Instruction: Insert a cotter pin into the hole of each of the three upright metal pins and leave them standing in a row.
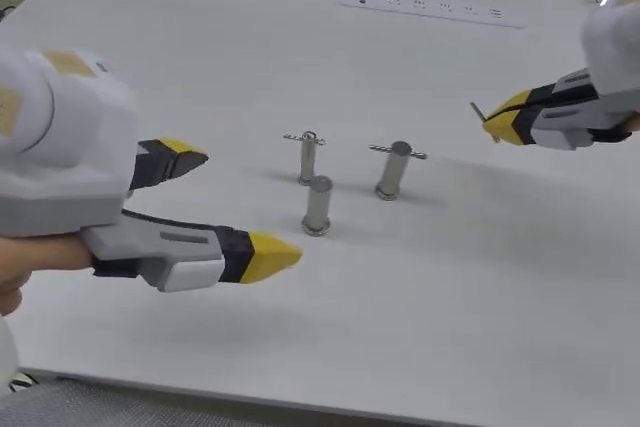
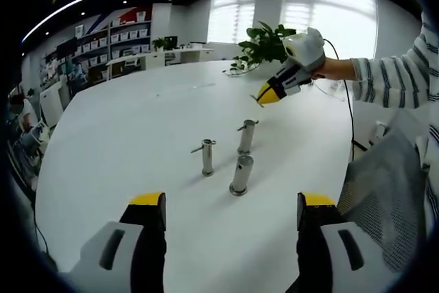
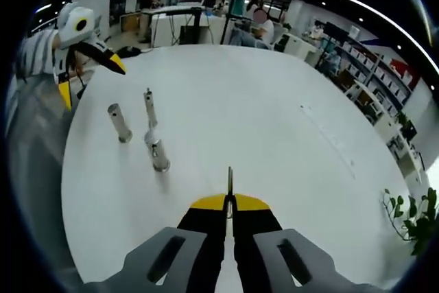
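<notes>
Three upright metal pins stand on the white table (image 1: 500, 277). The far-left pin (image 1: 307, 157) and the right pin (image 1: 395, 169) each carry a cotter pin through the top. The nearer pin (image 1: 318, 205) has a bare top. My left gripper (image 1: 235, 209) is open, left of the pins, with nothing between its fingers. My right gripper (image 1: 498, 122) hovers to the right of the pins, shut on a thin cotter pin (image 1: 478, 113). In the right gripper view the cotter pin (image 3: 230, 180) sticks out from the closed tips. The left gripper view has the bare pin (image 2: 241, 174) nearest.
A white power strip (image 1: 430, 7) lies at the table's far edge. A potted plant (image 2: 264, 42) stands beyond the table, and a mesh chair (image 2: 384, 190) is beside its right edge. Desks, shelves and people fill the room behind.
</notes>
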Demonstrator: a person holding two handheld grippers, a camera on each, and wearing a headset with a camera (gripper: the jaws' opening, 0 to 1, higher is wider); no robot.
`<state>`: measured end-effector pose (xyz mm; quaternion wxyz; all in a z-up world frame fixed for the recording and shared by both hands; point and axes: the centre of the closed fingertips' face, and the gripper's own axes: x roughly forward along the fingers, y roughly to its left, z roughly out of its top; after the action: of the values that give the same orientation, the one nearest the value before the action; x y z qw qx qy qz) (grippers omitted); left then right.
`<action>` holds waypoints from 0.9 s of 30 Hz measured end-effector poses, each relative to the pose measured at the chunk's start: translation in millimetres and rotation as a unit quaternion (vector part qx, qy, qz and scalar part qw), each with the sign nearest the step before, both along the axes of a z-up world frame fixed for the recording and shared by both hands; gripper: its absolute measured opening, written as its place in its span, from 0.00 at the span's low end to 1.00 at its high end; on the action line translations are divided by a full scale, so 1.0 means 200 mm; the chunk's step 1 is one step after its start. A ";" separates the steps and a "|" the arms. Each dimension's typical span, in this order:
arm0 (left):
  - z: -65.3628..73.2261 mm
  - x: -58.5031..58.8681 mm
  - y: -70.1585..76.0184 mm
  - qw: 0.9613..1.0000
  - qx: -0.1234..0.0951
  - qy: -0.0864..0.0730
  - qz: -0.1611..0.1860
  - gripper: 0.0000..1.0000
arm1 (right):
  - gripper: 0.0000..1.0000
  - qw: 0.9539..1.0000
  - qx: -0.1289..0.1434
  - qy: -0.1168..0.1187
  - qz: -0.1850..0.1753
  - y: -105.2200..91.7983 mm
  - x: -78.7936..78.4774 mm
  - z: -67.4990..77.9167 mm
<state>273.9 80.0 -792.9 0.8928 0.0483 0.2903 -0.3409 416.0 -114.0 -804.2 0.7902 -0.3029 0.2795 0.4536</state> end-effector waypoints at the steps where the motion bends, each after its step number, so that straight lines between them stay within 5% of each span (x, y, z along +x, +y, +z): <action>1: 0.01 0.01 0.00 1.000 -0.002 0.000 0.000 0.77 | 0.02 1.000 0.003 -0.004 0.001 0.01 -0.03 0.02; 6: 0.03 0.04 -0.02 1.000 -0.014 -0.002 0.004 0.73 | 0.02 1.000 0.014 -0.020 0.008 0.04 -0.09 0.06; 13: 0.10 0.09 -0.09 0.998 -0.066 -0.005 0.018 0.64 | 0.02 0.998 0.024 -0.047 0.018 0.08 -0.19 0.14; 27: 0.14 0.11 -0.25 0.996 -0.083 0.013 -0.030 0.52 | 0.02 0.994 0.045 -0.090 0.032 0.11 -0.38 0.23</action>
<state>295.0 30.2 -764.7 0.8793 -0.0220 0.2712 -0.3910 339.9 -91.6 -757.7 0.8099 -0.3152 0.1766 0.4621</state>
